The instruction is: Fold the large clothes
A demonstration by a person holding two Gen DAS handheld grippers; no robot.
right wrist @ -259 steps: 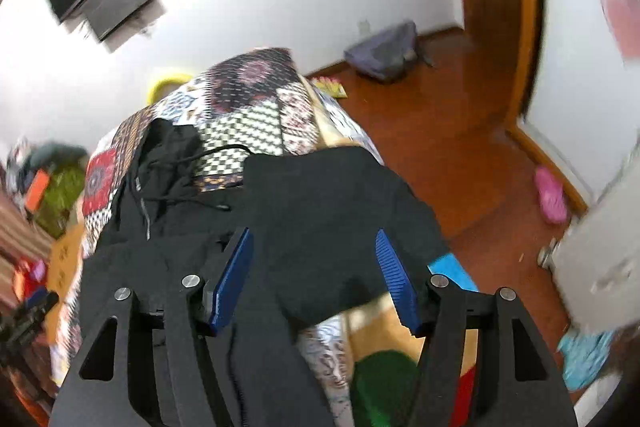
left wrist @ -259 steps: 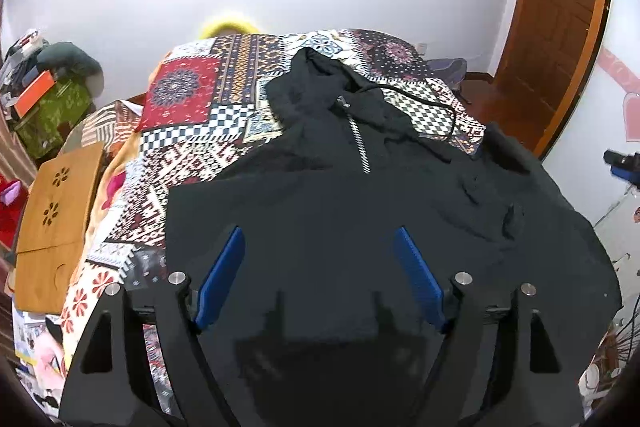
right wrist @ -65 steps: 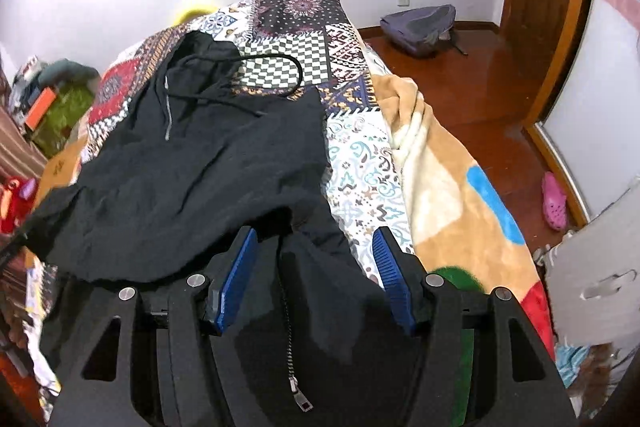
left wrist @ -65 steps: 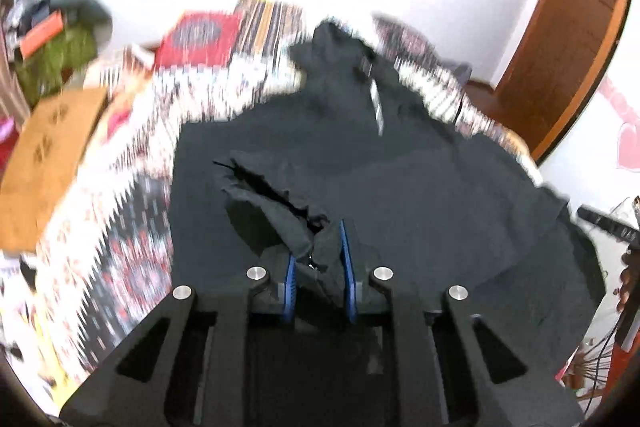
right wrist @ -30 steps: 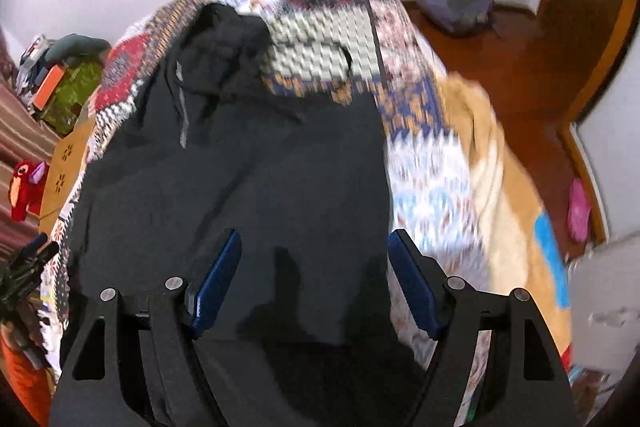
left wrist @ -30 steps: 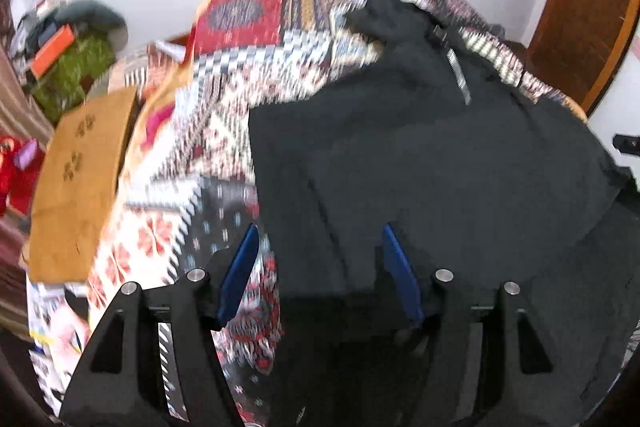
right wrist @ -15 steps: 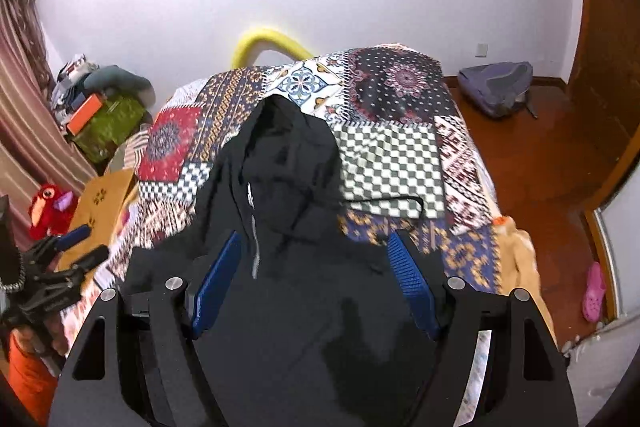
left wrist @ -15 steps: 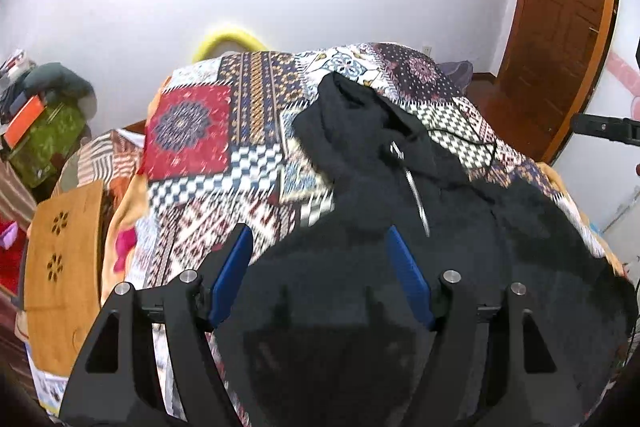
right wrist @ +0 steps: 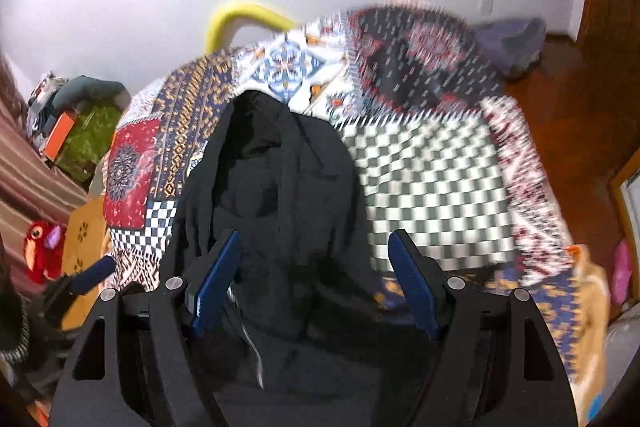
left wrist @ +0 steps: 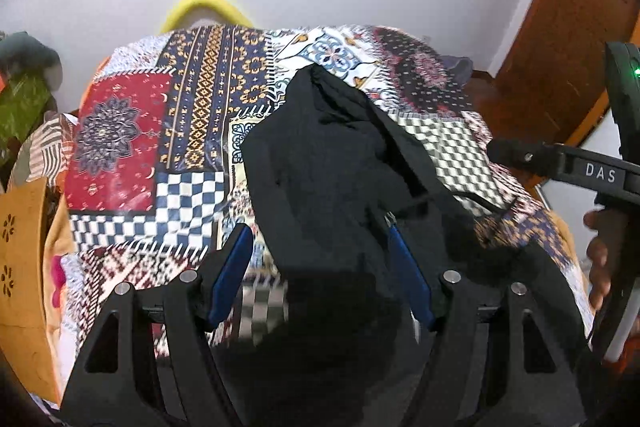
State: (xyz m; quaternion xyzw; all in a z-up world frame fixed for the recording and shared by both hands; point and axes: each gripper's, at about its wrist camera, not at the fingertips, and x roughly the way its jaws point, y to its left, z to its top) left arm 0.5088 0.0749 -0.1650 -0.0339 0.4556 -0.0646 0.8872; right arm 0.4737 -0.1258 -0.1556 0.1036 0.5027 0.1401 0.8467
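A: Looking past the left gripper (left wrist: 320,275), I see its blue pads spread wide with nothing pinched; the black hoodie (left wrist: 340,163) lies under and beyond them, not touching either pad as far as I can tell.

B: Same with the right gripper (right wrist: 314,283): jaws wide and empty, the hoodie (right wrist: 276,187) running up between the pads to the hood at the far end.

A: So where does the hoodie lie overall?

B: On the patchwork quilt (left wrist: 132,131), its length running away from both grippers, hood farthest, body closest and partly below the tools. In the left view the other gripper's handle and a hand (left wrist: 600,259) show at the right edge.

A: What would make the next fold go well?

B: My guess is that the hood comes next. Bring each gripper down on one side of it, catch only the top layer of cloth, and close fully before lifting. Then carry both sides together so the fold line stays straight.

A: Risks?

B: The cord (left wrist: 480,199) trails off to the right; it could drag loose. The right view is blurred, so details there are uncertain.
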